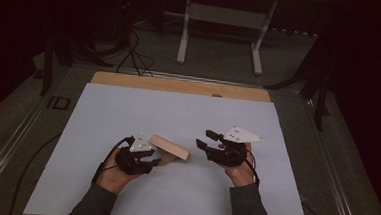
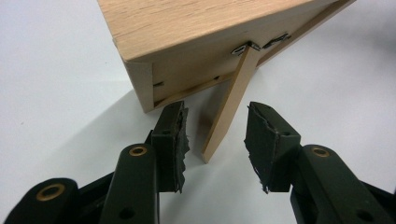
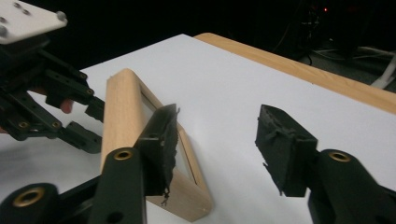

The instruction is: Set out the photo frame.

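Wooden photo frame [image 1: 170, 147] stands propped on the white mat [image 1: 188, 112]; its back strut [image 2: 229, 105] runs straight between my left gripper [image 2: 215, 135] jaws, spread wide. Right gripper [image 3: 215, 140], also wide, sits farther off.

One camera looks down from high up on the white worktop [image 1: 173, 196]. Two ride close behind the grippers. All see the tilted light wooden picture frame [image 1: 170, 147].

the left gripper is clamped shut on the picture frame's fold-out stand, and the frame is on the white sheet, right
Not quite. In the left gripper view the left gripper is open: its jaws sit either side of the stand with gaps, not gripping it. The picture frame is indeed on the white sheet.
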A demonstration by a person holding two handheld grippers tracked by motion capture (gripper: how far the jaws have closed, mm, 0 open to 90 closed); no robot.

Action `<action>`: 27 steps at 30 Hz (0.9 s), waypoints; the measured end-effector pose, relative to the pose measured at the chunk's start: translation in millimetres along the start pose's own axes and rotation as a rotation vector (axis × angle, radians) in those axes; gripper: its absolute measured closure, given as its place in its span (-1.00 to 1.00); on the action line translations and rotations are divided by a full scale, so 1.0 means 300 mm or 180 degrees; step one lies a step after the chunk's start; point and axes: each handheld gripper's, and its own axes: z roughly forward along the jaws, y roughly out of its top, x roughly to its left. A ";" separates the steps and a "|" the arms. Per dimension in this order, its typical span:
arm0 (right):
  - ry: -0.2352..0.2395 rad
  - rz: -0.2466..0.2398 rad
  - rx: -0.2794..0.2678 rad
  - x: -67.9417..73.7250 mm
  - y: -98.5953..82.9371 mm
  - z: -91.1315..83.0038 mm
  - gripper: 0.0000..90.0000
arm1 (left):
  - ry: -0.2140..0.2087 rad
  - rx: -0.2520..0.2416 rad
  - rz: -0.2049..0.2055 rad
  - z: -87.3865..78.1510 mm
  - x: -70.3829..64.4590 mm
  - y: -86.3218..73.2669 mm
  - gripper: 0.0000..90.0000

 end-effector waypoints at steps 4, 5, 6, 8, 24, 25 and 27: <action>-0.0034 0.0026 0.0039 -0.008 -0.015 0.010 0.22 | 0.0016 -0.0018 0.0013 -0.004 0.000 0.002 0.29; -0.0038 0.0036 0.0051 -0.009 -0.018 0.013 0.26 | 0.0017 -0.0027 0.0011 -0.005 0.000 0.002 0.29; -0.0053 0.0045 0.0063 -0.009 -0.020 0.016 0.28 | 0.0021 -0.0033 0.0012 -0.005 -0.001 0.003 0.29; -0.0098 0.0051 0.0115 -0.011 -0.027 0.024 0.34 | 0.0045 -0.0048 0.0014 -0.007 -0.001 0.003 0.29; -0.0162 0.0059 0.0405 -0.001 -0.079 0.089 0.94 | 0.0094 -0.0194 0.0050 -0.019 -0.009 0.010 0.55; -0.0167 0.0050 0.0406 -0.001 -0.081 0.093 0.96 | 0.0095 -0.0199 0.0050 -0.018 -0.009 0.010 0.58; -0.0172 0.0057 0.0419 -0.001 -0.084 0.098 0.98 | 0.0093 -0.0200 0.0049 -0.017 -0.008 0.010 0.61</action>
